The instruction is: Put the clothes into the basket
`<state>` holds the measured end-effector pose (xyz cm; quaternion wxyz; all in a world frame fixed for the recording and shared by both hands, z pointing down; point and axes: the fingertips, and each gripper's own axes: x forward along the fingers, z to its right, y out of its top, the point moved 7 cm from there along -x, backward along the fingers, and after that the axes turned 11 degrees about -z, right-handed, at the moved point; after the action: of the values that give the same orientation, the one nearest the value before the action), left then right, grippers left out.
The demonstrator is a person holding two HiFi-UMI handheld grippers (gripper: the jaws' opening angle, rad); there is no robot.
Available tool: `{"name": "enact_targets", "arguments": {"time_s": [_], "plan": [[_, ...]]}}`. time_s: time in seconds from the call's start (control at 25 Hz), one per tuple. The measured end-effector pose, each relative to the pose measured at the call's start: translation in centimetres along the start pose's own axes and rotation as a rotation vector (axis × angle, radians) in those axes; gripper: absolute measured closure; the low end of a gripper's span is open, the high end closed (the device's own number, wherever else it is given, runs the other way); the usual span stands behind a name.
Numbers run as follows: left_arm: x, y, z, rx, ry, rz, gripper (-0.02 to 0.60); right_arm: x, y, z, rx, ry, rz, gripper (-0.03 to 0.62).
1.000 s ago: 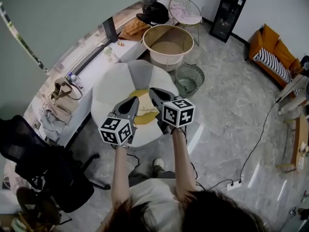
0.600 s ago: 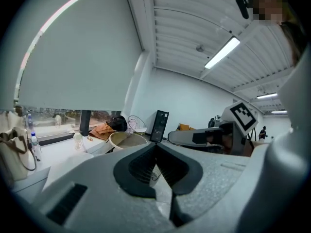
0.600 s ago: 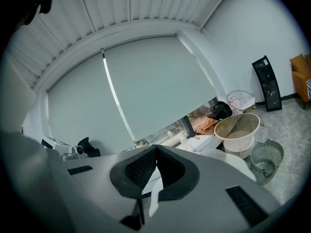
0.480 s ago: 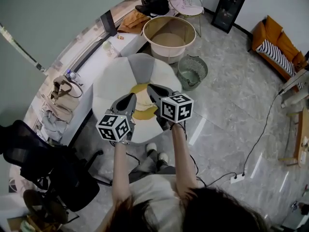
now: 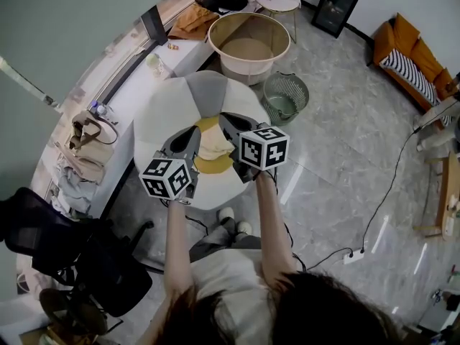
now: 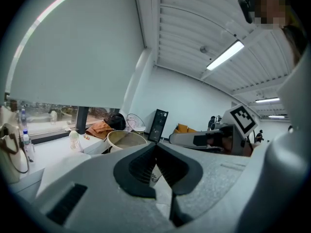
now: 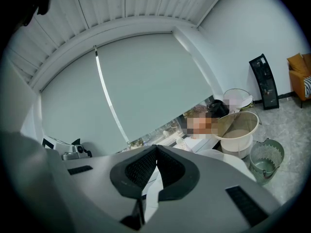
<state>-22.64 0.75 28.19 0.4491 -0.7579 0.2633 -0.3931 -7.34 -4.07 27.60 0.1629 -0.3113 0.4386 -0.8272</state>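
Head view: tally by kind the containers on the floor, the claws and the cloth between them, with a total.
Beige basket: 1
Green wire bin: 1
Claws: 2 (left claw, right claw)
Cream cloth: 1
Total: 5

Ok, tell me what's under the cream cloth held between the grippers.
Yellow fabric shows past the edges of the cream cloth, over the round white and grey seat. The cloth covers the yellow piece's middle, so its full shape cannot be seen.
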Motion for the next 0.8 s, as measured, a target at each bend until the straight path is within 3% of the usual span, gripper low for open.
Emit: {"name": "enact_targets", "arguments": {"time_s": [0.36, 0.8], "plan": [[2.7, 0.6, -2.9, 0.004, -0.021, -0.032, 0.571, 3.3, 0.3, 1.9, 0.031, -0.007, -0.004, 0.585], [4.9, -0.9, -3.6, -0.022, -0.029, -0.091, 0.571, 4.4, -1.1, 4.2, 0.082, -0.011, -0.044, 0.585]]}}
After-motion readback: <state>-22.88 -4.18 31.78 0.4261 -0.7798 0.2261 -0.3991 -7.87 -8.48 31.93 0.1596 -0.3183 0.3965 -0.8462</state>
